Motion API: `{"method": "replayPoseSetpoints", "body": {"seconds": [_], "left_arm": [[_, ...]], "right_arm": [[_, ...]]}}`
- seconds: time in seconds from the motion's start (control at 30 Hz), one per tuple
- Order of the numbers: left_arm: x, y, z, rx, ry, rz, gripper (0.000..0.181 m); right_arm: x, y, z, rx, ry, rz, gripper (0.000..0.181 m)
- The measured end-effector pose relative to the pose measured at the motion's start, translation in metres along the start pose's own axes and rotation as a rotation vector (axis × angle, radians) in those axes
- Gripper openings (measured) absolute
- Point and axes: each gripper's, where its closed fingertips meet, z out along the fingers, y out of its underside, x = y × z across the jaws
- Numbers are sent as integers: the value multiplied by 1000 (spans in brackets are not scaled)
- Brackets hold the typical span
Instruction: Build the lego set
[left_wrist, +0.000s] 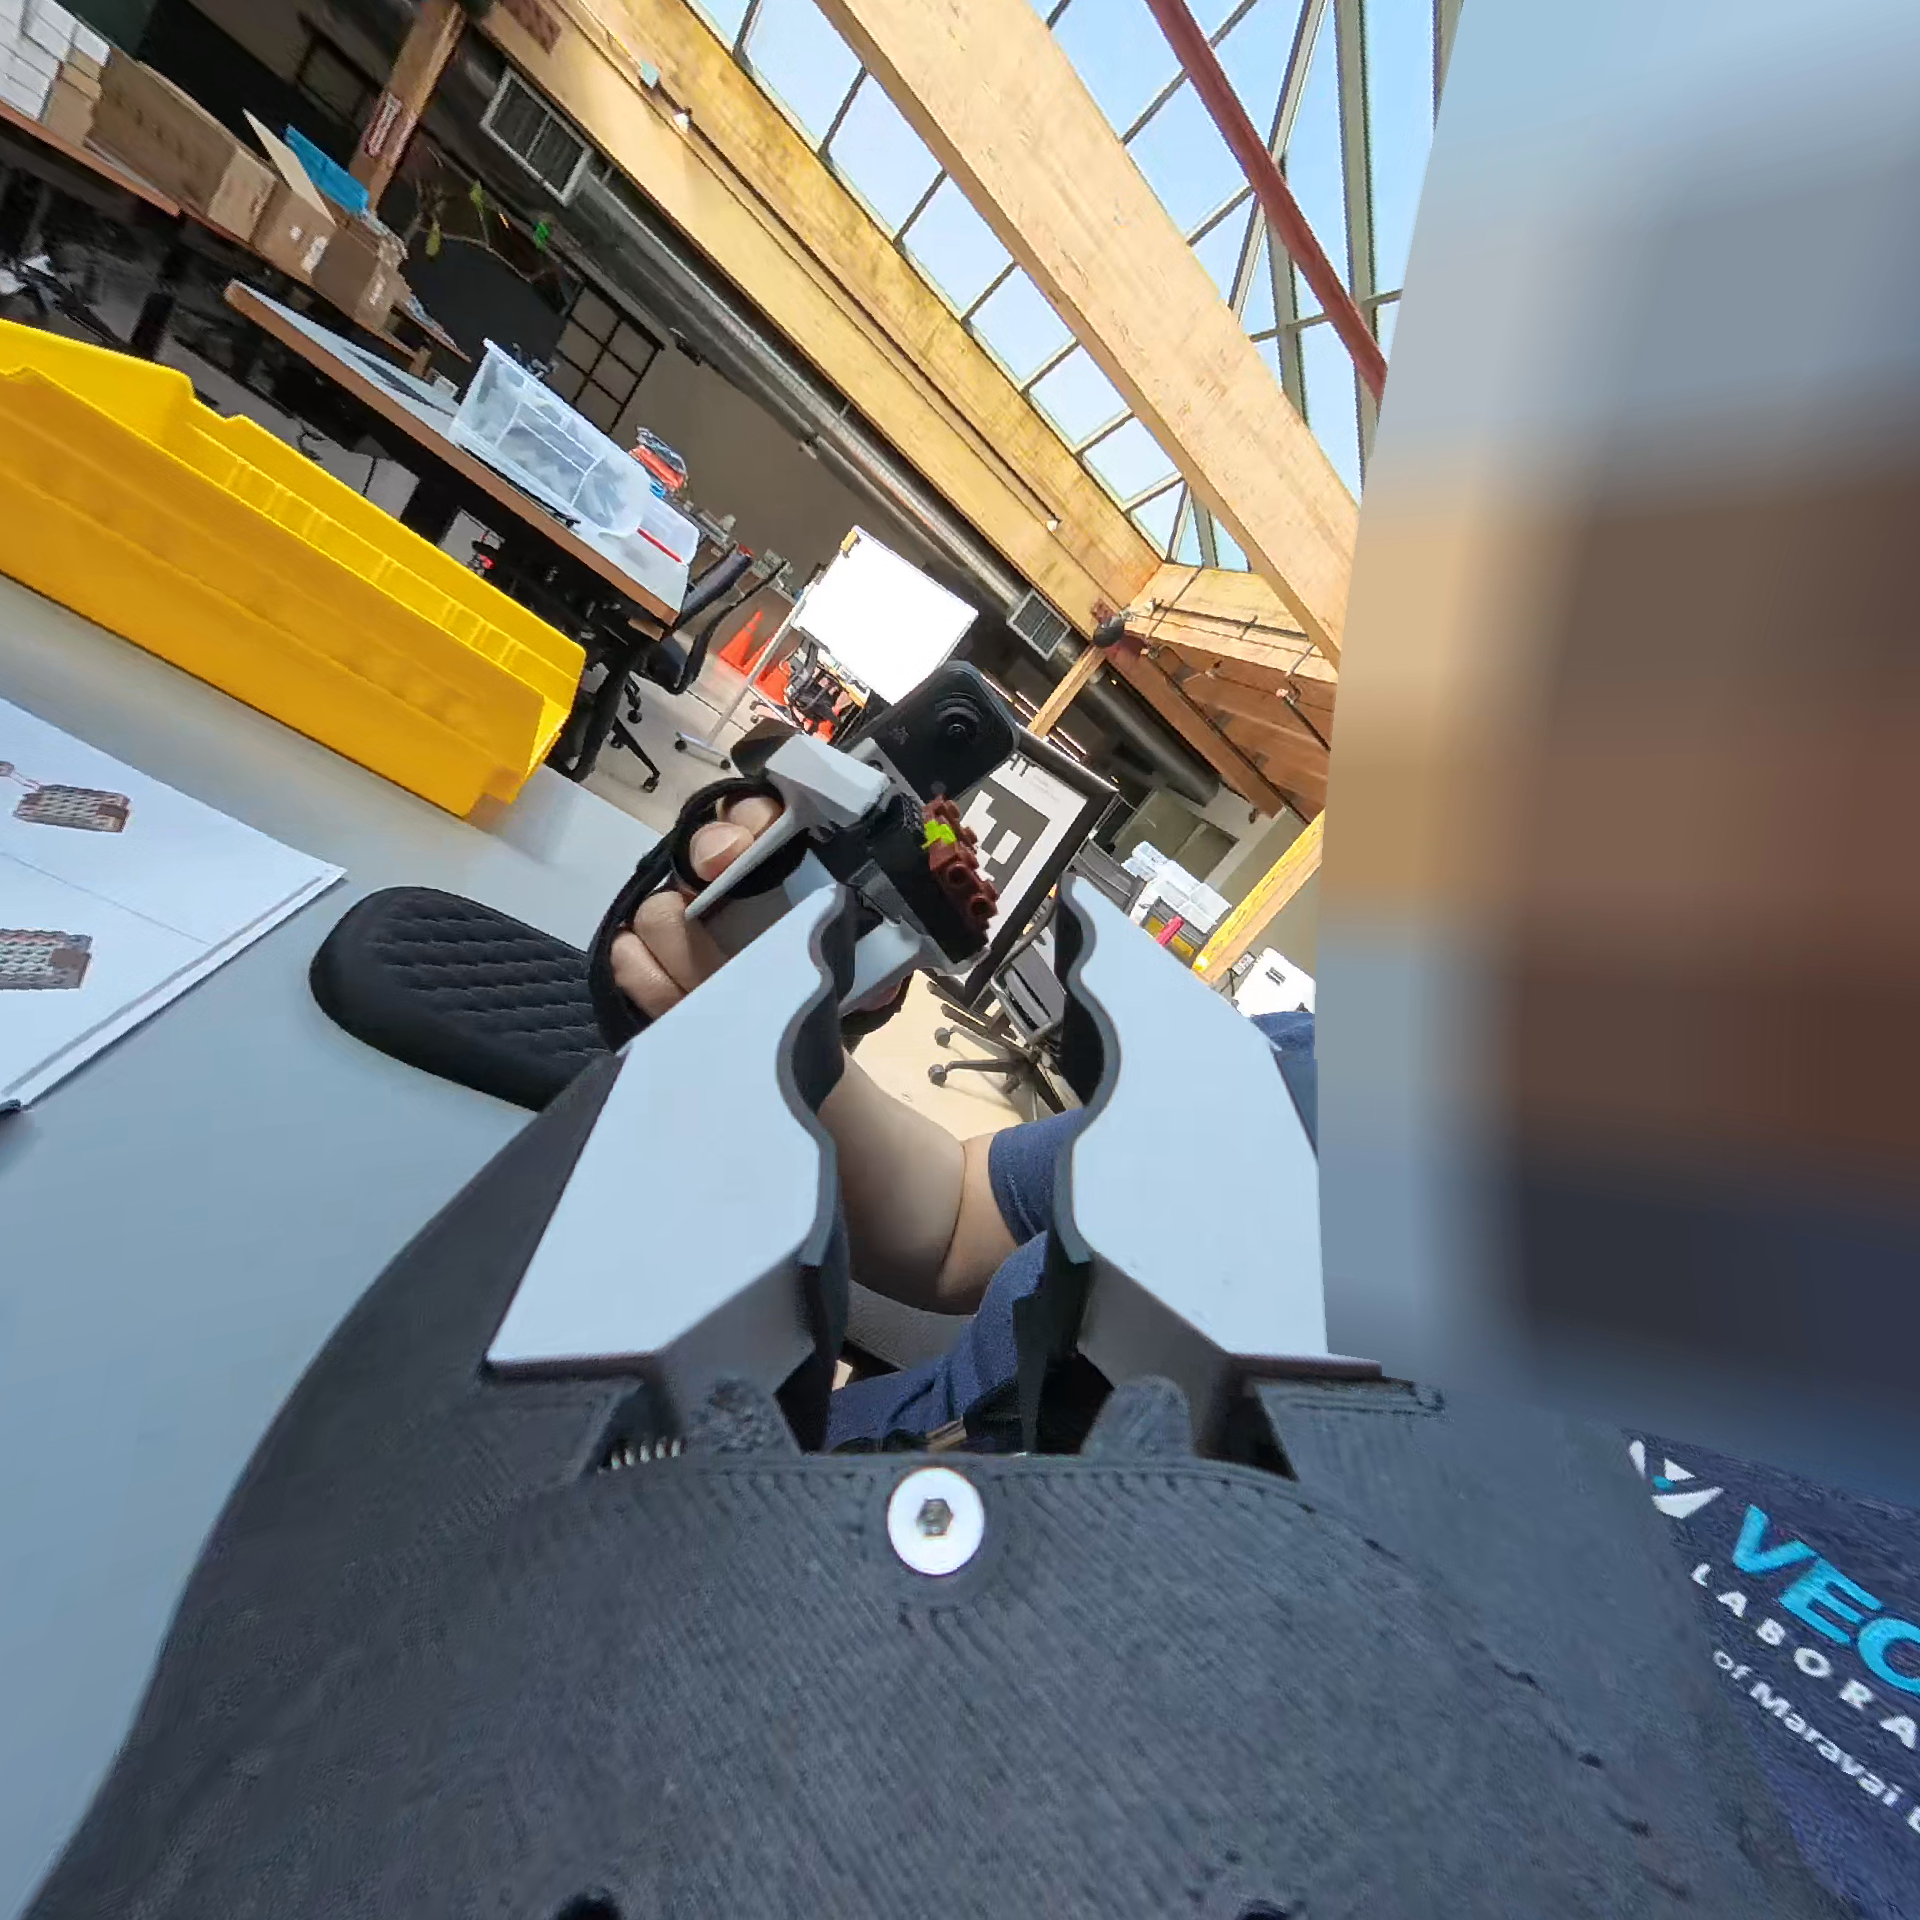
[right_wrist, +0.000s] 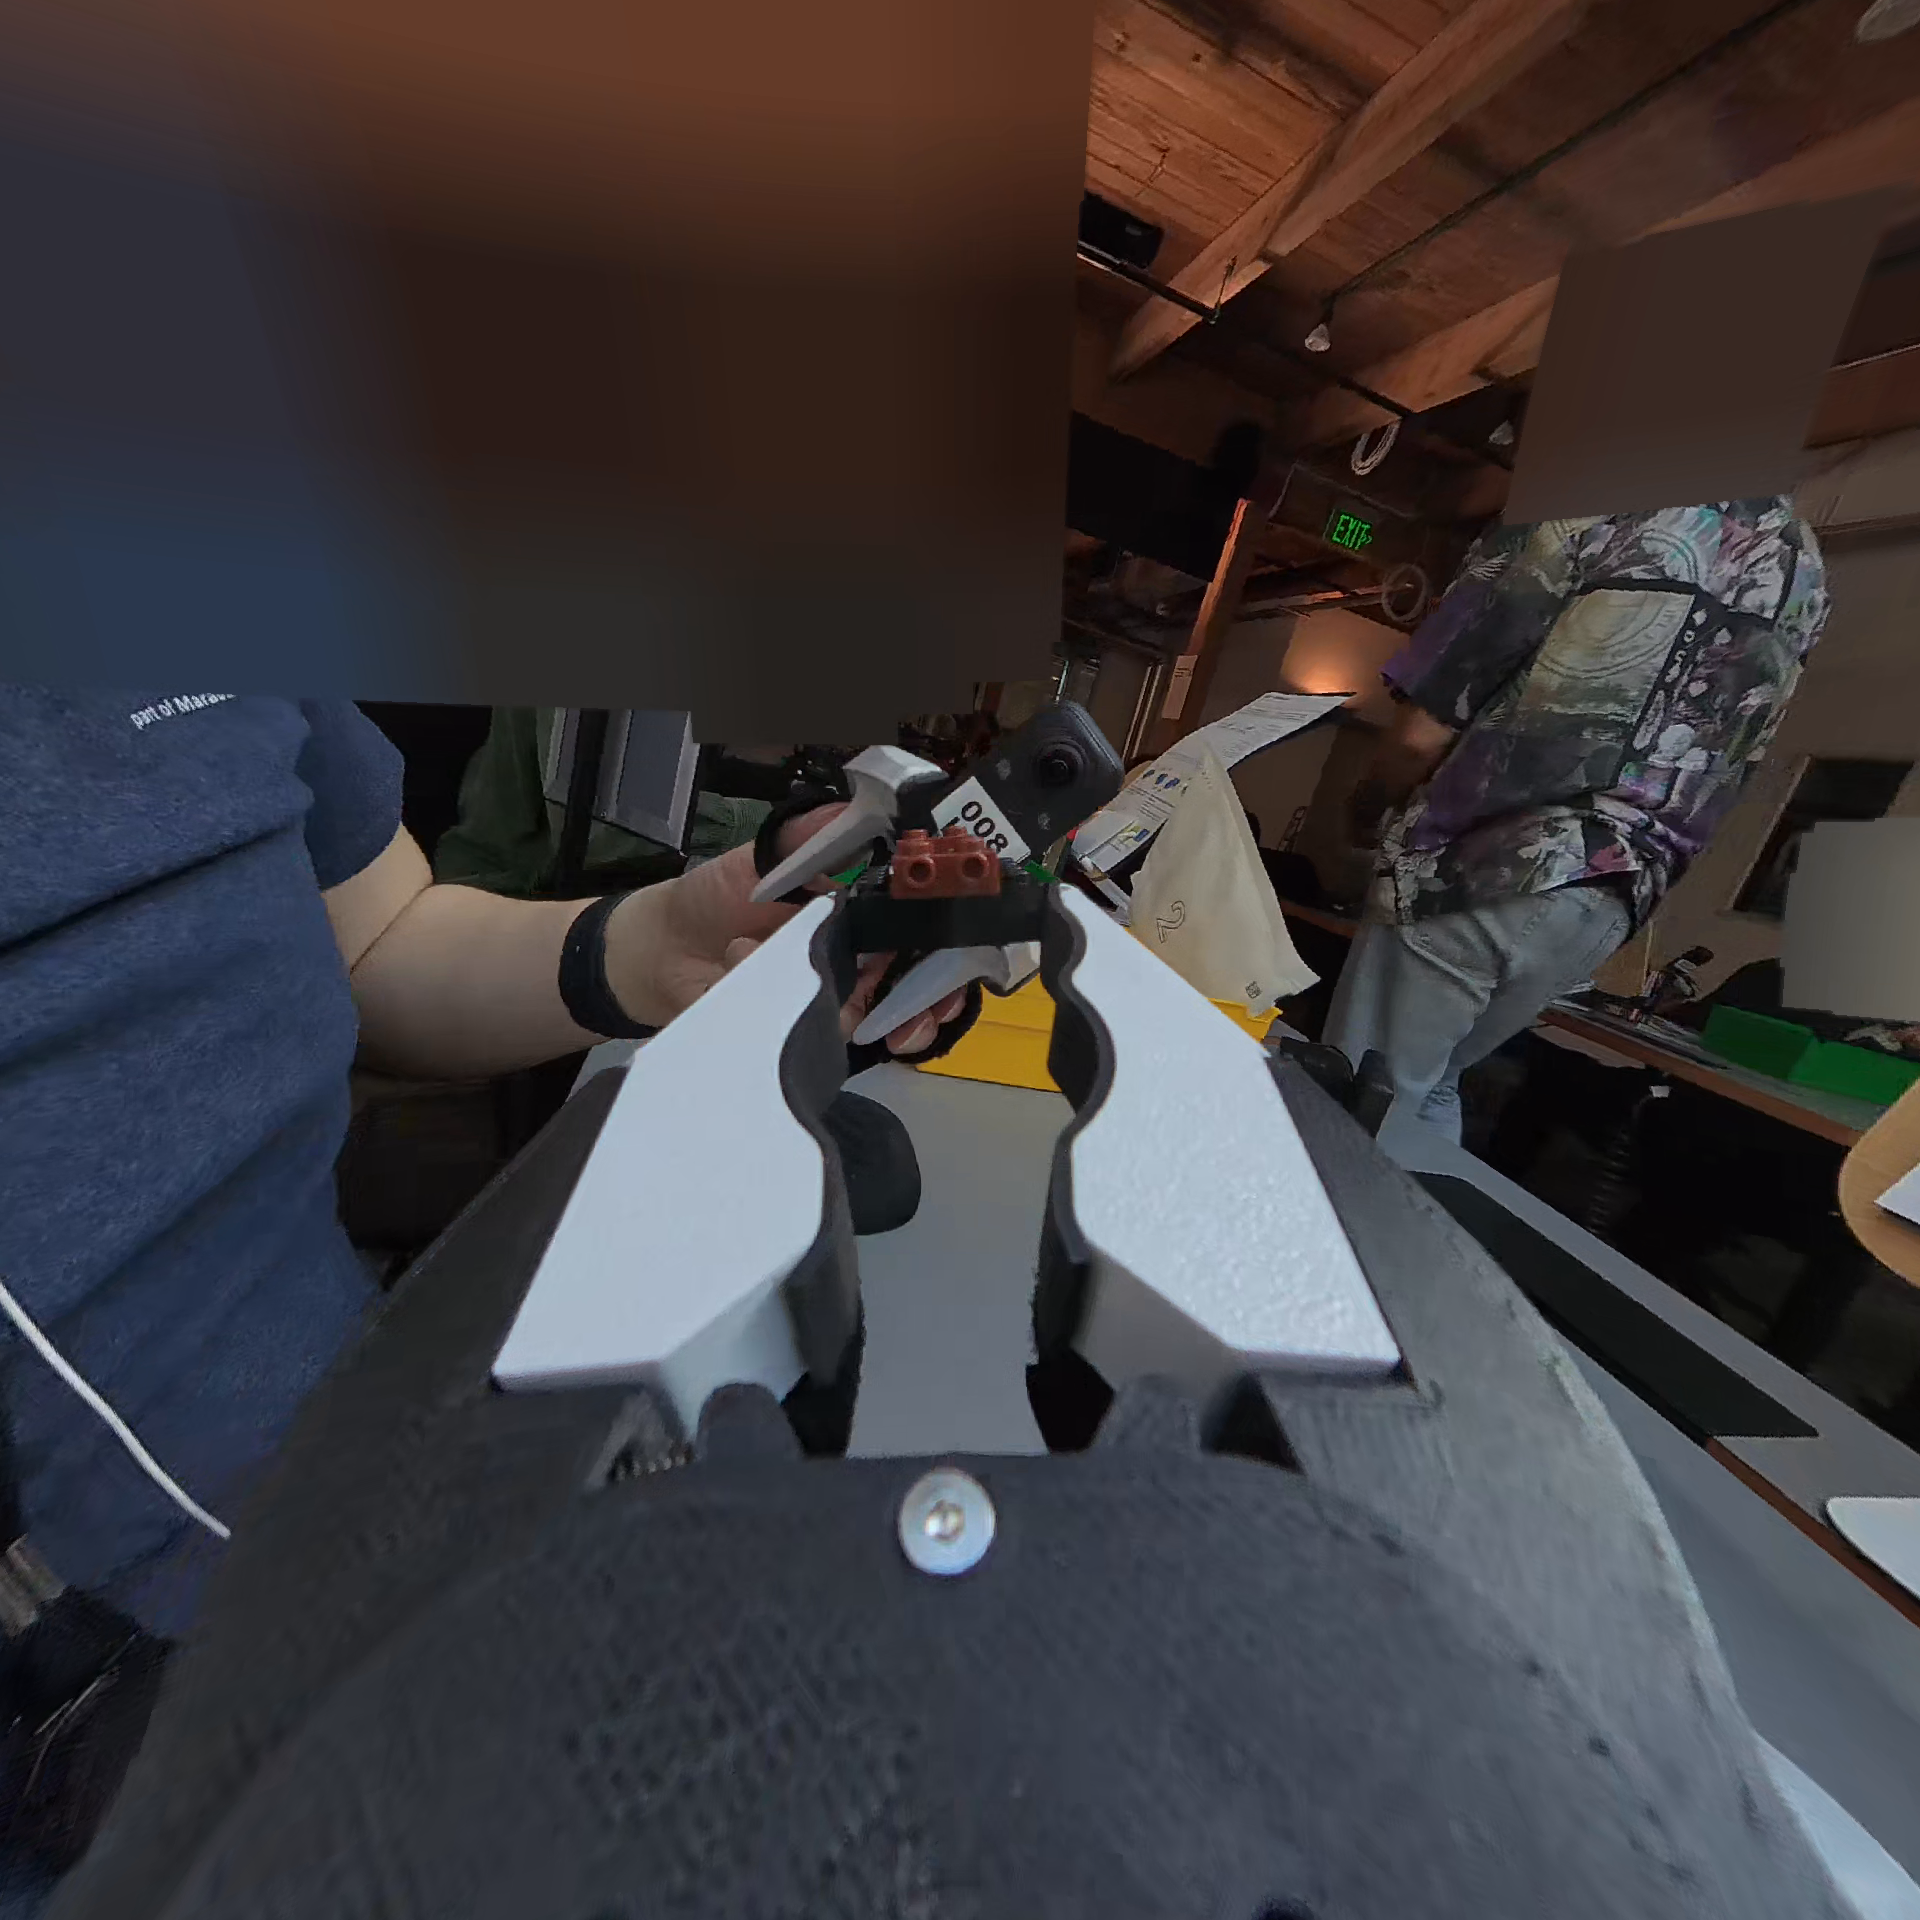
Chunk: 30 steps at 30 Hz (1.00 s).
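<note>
A small lego assembly (right_wrist: 940, 920) has a black base with a reddish-brown studded brick (right_wrist: 940, 868) on top and a bit of green. My right gripper (right_wrist: 945, 914) is shut on the black base and holds it in the air above the grey table (right_wrist: 951, 1299). In the left wrist view the same assembly (left_wrist: 951, 868) shows in the right gripper, just beyond my left gripper (left_wrist: 951, 904). My left gripper is open and empty, and the two grippers face each other. The left gripper's body and camera (right_wrist: 1049, 769) show behind the assembly.
A yellow bin (left_wrist: 260, 582) stands on the table at the left, with a printed instruction sheet (left_wrist: 104, 883) and a black padded rest (left_wrist: 457, 977) nearer. A white bag (right_wrist: 1205, 894) and a standing person (right_wrist: 1558, 779) are at the right. My left and right fingertips are right by each other.
</note>
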Motion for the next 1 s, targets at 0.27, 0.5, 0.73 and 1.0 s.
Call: {"method": "replayPoseSetpoints", "body": {"seconds": [0.27, 0.5, 0.73, 1.0], "left_arm": [[-17, 9, -9, 6, -42, -44, 31], [-18, 16, -22, 45, -23, -78, 34], [-22, 29, -23, 78, -29, -66, 15], [-24, 28, -32, 110, -112, 26, 12]], "right_arm": [[0, 20, 9, -33, 13, -156, 34], [0, 37, 19, -113, 27, -233, 34], [-5, 49, 30, -176, 60, -316, 35], [-7, 49, 36, -175, 85, -263, 36]]}}
